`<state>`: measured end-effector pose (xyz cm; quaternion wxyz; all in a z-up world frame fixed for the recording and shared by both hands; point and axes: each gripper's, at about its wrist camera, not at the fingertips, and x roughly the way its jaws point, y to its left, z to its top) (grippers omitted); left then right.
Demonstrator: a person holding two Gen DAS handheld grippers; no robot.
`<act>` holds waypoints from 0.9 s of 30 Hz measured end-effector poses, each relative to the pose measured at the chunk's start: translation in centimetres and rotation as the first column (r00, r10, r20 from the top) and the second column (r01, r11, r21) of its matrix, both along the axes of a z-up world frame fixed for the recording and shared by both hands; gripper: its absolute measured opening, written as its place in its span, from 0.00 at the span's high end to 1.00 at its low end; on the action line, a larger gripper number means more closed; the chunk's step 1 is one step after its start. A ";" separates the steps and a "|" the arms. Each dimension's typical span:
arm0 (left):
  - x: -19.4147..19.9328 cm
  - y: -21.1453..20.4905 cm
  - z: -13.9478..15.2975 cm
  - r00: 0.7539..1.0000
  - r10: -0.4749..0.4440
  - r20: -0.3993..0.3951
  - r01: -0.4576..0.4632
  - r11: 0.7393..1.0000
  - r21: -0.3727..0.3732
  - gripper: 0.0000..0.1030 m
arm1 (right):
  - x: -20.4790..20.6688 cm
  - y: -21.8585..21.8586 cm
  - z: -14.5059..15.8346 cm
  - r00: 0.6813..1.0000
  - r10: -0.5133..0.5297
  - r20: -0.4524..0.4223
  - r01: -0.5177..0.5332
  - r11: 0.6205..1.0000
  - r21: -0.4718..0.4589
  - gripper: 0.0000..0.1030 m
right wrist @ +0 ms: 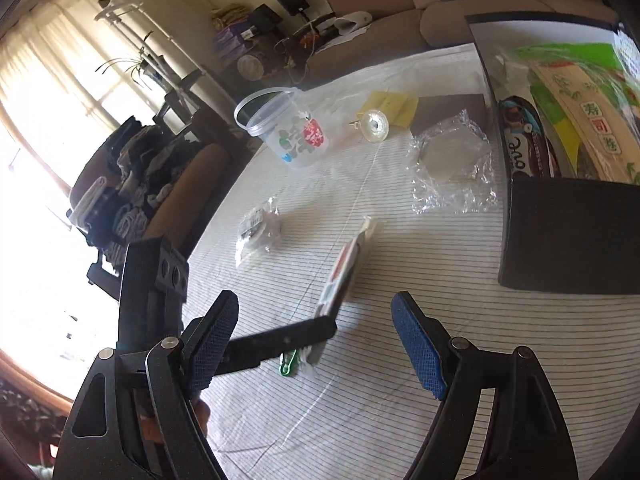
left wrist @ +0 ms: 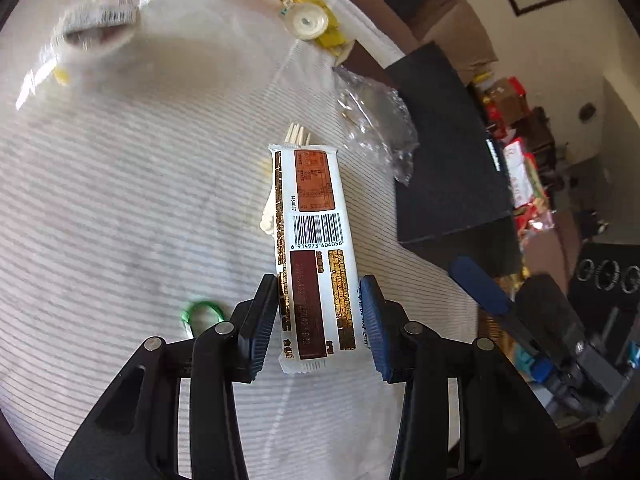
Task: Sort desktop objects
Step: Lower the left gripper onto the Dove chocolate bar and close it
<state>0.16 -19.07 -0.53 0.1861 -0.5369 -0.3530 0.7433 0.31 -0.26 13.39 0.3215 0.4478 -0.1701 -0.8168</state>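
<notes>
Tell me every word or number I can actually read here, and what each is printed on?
"6 914973 604056": under the barcode on the white snack packet in the left gripper.
"144057": same packet, beside the orange panel.
"ove": brown wrapper in the black box.
"寿司": green package there.
Packet's gold print and the plastic tub graphics: too blurred.

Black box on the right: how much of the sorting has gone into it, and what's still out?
Done: the black box already holds a few snack packets.
In hand: the left gripper is shut on the white snack bar, lifted off the cloth; the right gripper is open with nothing in it.
Left: plastic cup, tape roll, yellow pad, crumpled wrap, small packet, green clip, white fork.
</notes>
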 end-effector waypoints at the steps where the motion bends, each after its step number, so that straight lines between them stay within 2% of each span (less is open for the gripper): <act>1: 0.3 0.4 -0.5 1.000 -0.003 0.015 0.002 0.999 0.052 0.62 | -0.2 0.0 -0.3 1.000 0.000 0.014 0.000 1.000 -0.008 0.21; 5: 0.8 1.2 -2.6 0.996 -0.017 0.087 -0.004 0.972 0.236 0.62 | -0.6 0.2 -1.7 0.996 0.001 0.088 0.006 0.997 -0.080 0.21; 8: 0.7 1.0 -3.3 0.994 -0.011 0.111 -0.026 0.943 0.331 0.62 | -0.6 0.4 -2.2 0.993 -0.003 0.120 0.017 0.994 -0.111 0.21; 10: 0.5 1.0 -3.6 0.992 -0.012 0.122 -0.034 0.931 0.364 0.62 | -0.7 0.5 -2.4 0.991 0.005 0.136 0.013 0.991 -0.131 0.19; 14: 0.0 1.8 -3.9 0.990 -0.030 0.135 -0.019 0.937 0.348 0.63 | -0.8 0.5 -2.7 0.986 0.025 0.165 0.006 0.983 -0.185 0.19; 17: -0.3 2.7 -3.4 0.991 -0.064 0.117 0.020 0.938 0.345 0.63 | -0.7 -0.4 -3.0 0.982 0.047 0.183 -0.013 0.984 -0.180 0.19; 19: -0.4 2.8 -2.8 0.994 -0.061 0.091 0.031 0.955 0.296 0.63 | -0.6 -0.9 -3.1 0.982 0.047 0.181 -0.019 0.988 -0.153 0.19; 22: -0.7 1.9 -2.3 0.996 -0.013 0.089 -0.005 0.979 0.205 0.63 | -0.2 -1.1 -2.1 0.992 0.028 0.124 -0.017 0.996 -0.085 0.19; 27: -1.5 -0.5 -0.3 0.997 0.077 0.017 -0.078 0.993 0.090 0.63 | 0.4 0.6 -0.3 1.000 -0.015 0.025 0.014 1.000 0.017 0.20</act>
